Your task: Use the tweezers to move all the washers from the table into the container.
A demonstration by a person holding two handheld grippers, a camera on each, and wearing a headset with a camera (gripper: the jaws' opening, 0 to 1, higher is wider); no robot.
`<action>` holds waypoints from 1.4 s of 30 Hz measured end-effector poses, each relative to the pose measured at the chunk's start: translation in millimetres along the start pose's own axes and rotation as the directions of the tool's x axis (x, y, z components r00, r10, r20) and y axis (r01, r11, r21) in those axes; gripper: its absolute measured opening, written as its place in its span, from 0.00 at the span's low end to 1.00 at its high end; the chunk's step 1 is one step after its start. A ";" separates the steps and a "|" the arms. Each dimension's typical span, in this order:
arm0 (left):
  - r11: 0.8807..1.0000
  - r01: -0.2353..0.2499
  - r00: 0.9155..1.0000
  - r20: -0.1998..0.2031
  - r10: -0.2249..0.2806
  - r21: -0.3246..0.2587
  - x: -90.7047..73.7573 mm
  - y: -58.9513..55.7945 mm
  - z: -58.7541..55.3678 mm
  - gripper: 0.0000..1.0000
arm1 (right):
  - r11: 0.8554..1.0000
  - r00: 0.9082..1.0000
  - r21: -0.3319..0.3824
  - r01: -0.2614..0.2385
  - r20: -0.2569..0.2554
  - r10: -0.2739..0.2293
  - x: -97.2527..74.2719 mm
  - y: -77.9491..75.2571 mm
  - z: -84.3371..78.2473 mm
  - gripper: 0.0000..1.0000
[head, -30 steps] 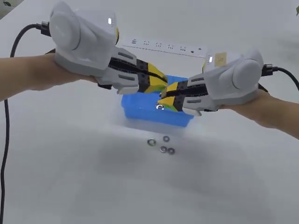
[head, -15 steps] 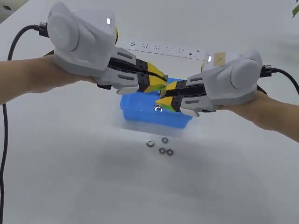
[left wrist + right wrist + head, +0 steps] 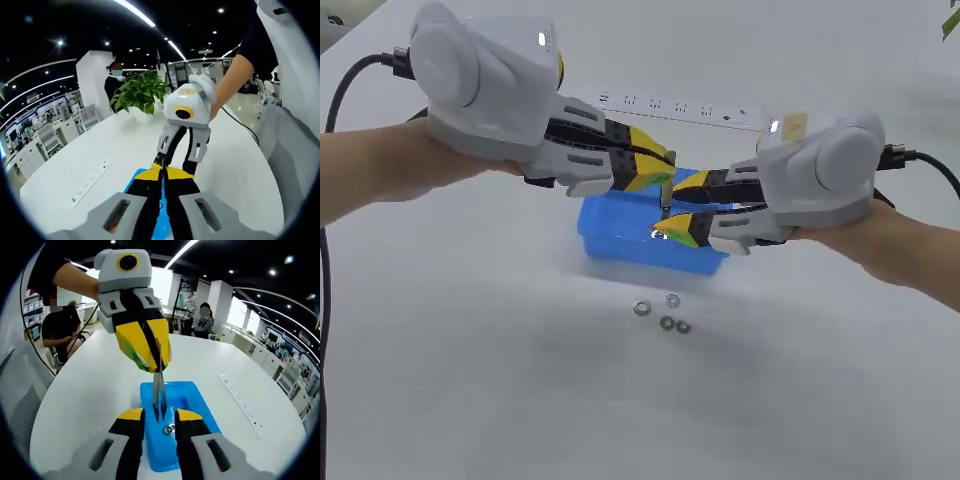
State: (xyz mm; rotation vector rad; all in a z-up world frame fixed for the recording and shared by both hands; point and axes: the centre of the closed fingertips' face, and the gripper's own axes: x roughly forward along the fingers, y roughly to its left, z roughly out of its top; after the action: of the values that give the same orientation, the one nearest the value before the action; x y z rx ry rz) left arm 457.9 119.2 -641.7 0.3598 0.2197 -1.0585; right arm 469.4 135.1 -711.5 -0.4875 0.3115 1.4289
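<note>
**A:** At the left of the table, item one: left gripper. Condition?

**B:** Jaws closed on the upper end of the tweezers. Long axis near upright, tips down inside the blue container.

**A:** Centre, item two: washer.

**B:** Small bright metal ring, lying on the container floor at about 5 o'clock from the tips, just beside them (touching or apart, I cannot tell).

**A:** Right, item three: right gripper.

**B:** Jaws spread, one on each side of the tweezers' lower legs, nothing held.

**A:** Outstanding stock?

**B:** Four loose washers, a tight cluster on the table at 6 o'clock from the container, near it on the person's side. Judged: the tips must travel toward 6 o'clock and down. Both grippers are about equally near.
</note>
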 end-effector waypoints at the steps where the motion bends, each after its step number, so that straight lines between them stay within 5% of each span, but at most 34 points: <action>1: 1.000 -0.010 1.000 0.001 0.010 -0.006 -2.4 0.3 0.2 0.04 | 0.999 1.000 0.028 0.023 0.017 -0.023 -3.5 -3.9 1.4 0.28; 9: 0.997 -0.047 0.999 0.018 0.048 -0.067 -17.0 -4.7 1.0 0.04 | 0.992 0.994 0.068 0.106 0.017 -0.107 -27.4 -5.2 -12.6 0.46; 14: 0.995 -0.029 0.998 0.054 0.035 -0.098 -23.8 -27.3 11.9 0.04 | 0.979 0.985 0.109 0.171 0.007 -0.172 -46.9 -0.6 -25.5 0.59; 21: 0.995 -0.005 1.000 0.026 0.008 -0.100 -27.3 -50.9 -0.8 0.04 | 0.950 0.971 0.201 0.237 -0.007 -0.241 -76.1 7.8 -45.2 0.69; 32: 0.993 -0.001 1.000 0.012 0.003 -0.115 -28.8 -72.9 -10.6 0.05 | 0.937 0.958 0.203 0.284 -0.102 -0.268 -116.8 29.2 -87.4 0.82; 42: 0.994 -0.001 1.000 0.017 0.003 -0.110 -22.1 -80.7 -15.1 0.05 | 0.913 0.954 0.276 0.299 -0.105 -0.280 -127.4 40.9 -90.6 0.94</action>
State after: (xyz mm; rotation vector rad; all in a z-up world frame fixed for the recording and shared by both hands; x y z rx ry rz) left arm 376.4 107.4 -662.7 0.2512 0.2608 -1.0422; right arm 420.3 -17.4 -733.2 -0.3227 0.4724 1.0577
